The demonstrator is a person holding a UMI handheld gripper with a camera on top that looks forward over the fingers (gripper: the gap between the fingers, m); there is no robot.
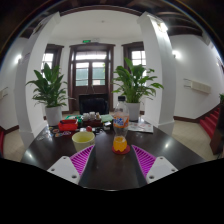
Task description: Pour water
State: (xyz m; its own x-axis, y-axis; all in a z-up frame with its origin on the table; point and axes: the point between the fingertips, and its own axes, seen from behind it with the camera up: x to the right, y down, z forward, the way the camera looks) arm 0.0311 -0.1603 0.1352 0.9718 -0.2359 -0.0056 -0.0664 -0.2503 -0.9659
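Pink pads (83, 157) spread wide, gripper (113, 160) holding nothing; upright orange-drink bottle (120, 131) stands dead ahead, just beyond the fingertips.

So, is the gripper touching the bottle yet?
Apart. In the gripper view the bottle stands on the table just ahead of the open gripper, with dark tabletop visible between its base and both pink pads.

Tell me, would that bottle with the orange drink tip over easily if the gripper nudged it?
Probably, if nudged high: the bottle is tall and narrow, standing upright on the dark table just ahead of the open gripper. The orange liquid seems to fill only its lower part, which should steady it somewhat. It looks like clear plastic, so likely light and slightly squeezable.
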